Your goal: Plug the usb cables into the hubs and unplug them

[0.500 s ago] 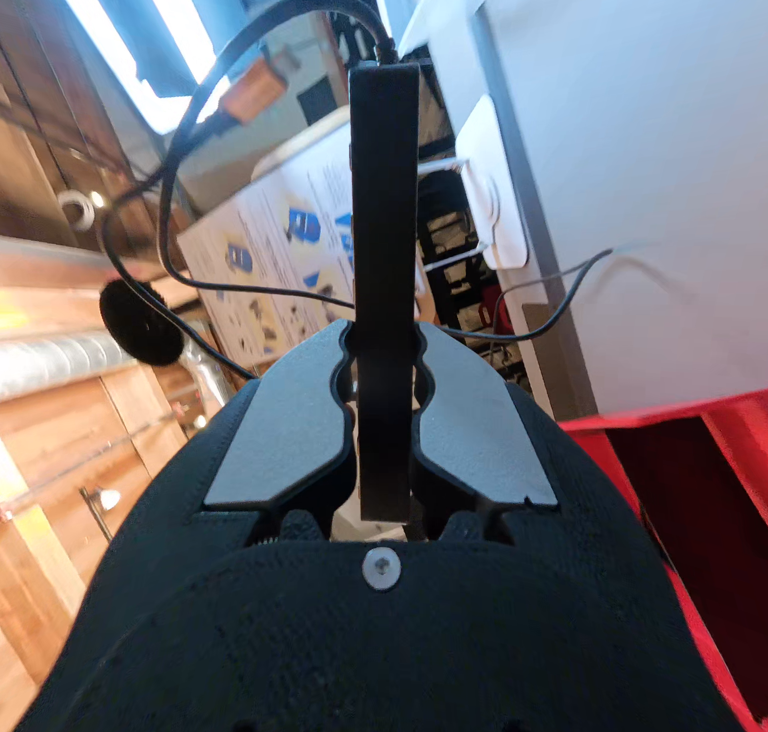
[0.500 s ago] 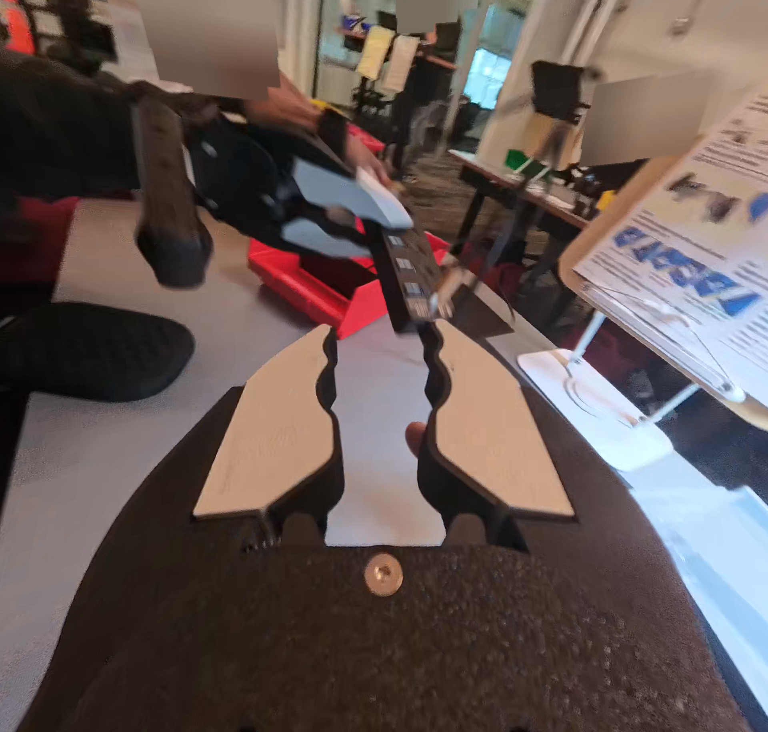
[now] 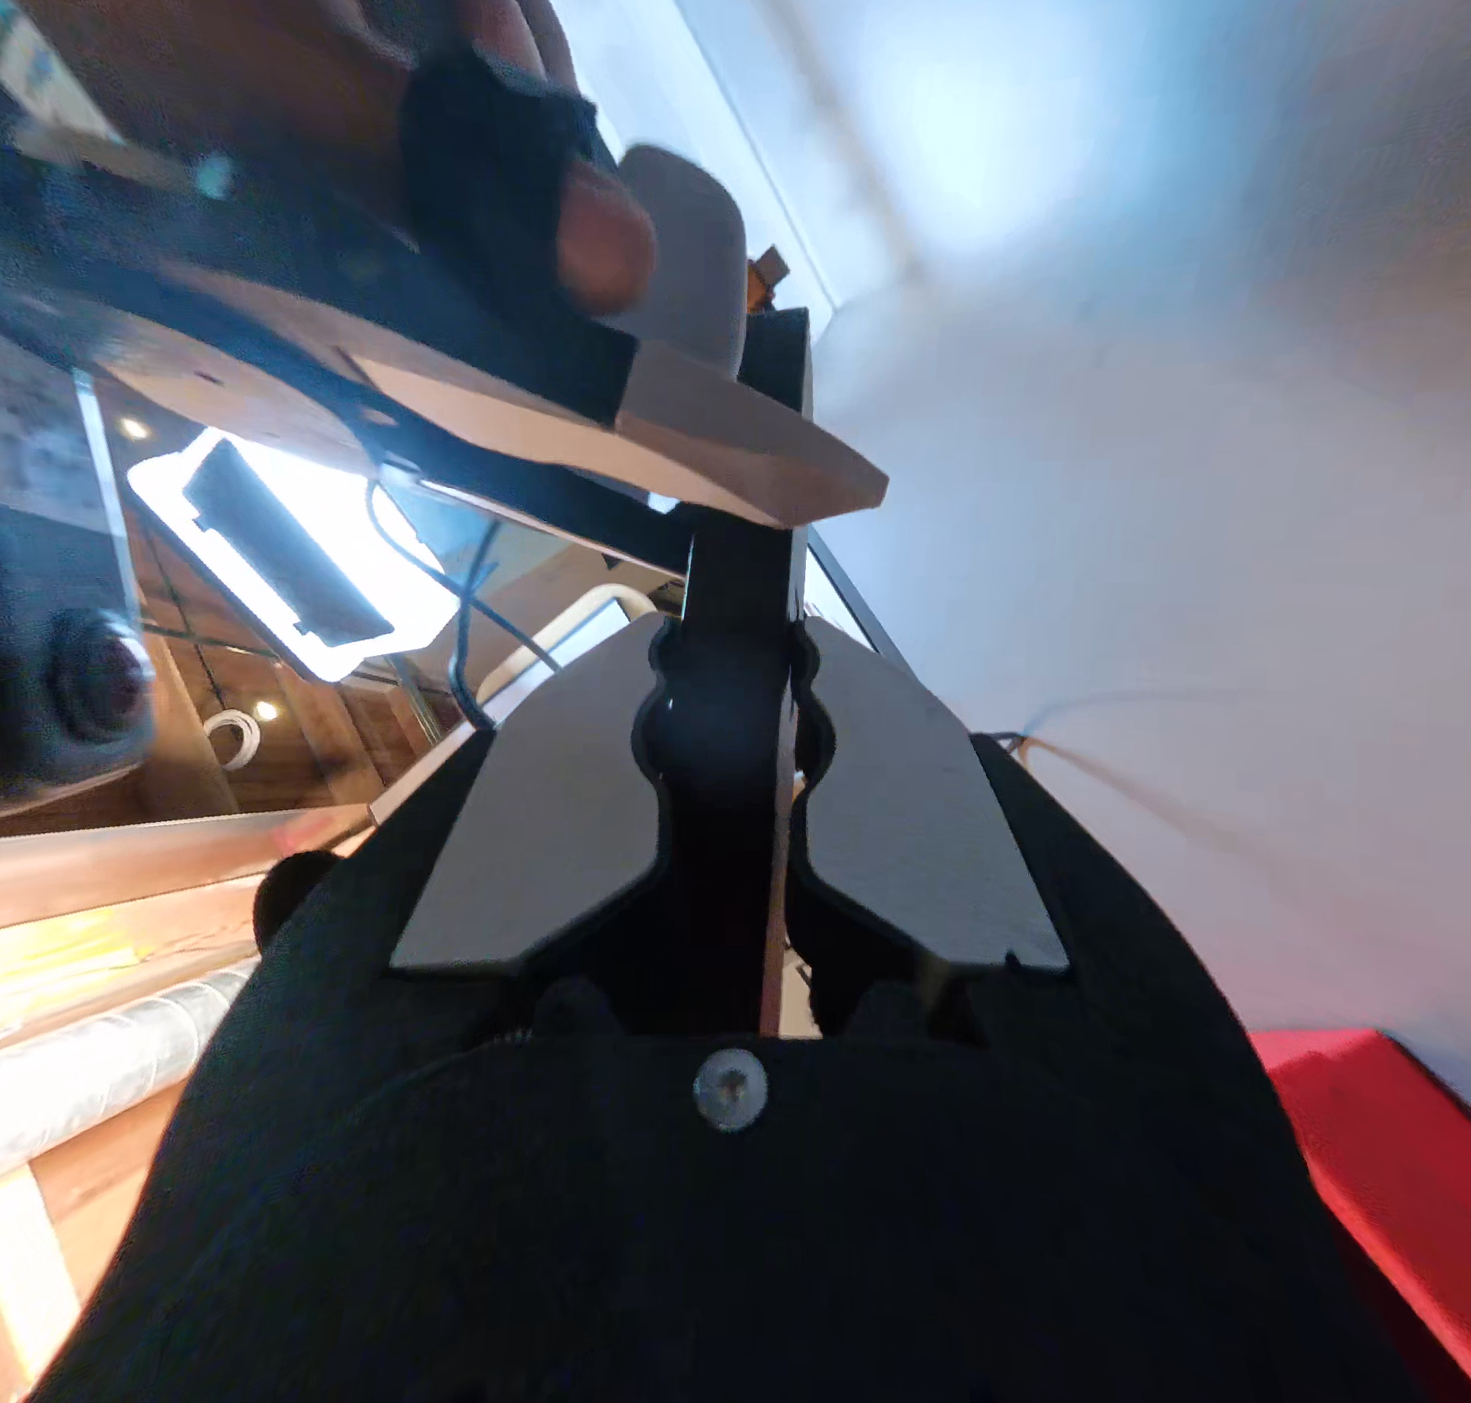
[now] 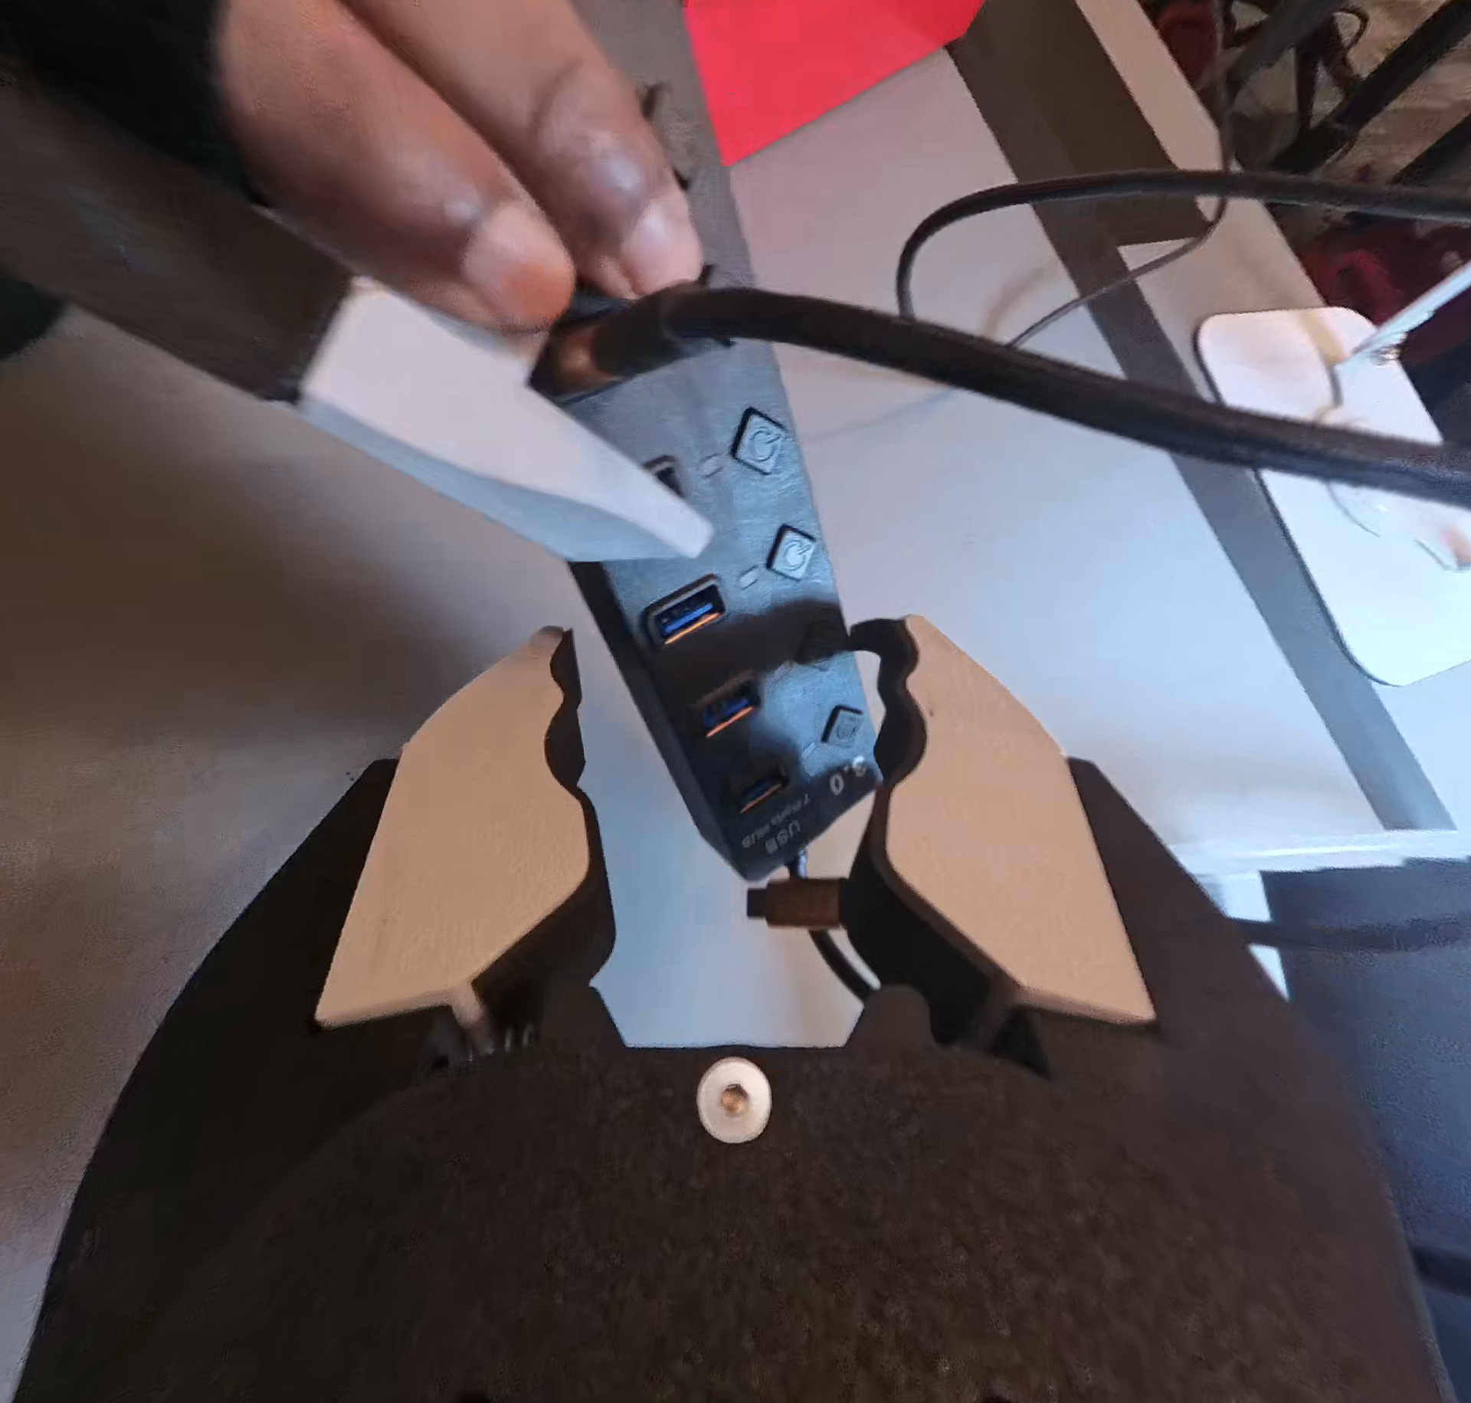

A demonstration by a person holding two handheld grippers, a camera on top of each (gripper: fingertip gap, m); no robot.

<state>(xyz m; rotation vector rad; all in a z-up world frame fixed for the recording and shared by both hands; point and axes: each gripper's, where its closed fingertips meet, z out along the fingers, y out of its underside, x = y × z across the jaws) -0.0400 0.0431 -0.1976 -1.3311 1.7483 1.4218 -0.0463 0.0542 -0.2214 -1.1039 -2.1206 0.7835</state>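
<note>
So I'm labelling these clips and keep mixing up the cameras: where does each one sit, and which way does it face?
Left wrist view: on the left gripper, tilted upward toward wall and ceiling; its fingers clamp the black USB hub, the right gripper crossing above.
Right wrist view: on the right gripper, looking down at the table; its fingers are apart around the hub's port face, a hand beyond.
Shared: the hub and both grippers.

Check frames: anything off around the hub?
A bronze plug dangles unplugged off the end of the long black multi-port USB hub, between the fingers of the open right gripper. A thick black braided cable sweeps off the hub's face. The left gripper clamps the hub.
</note>
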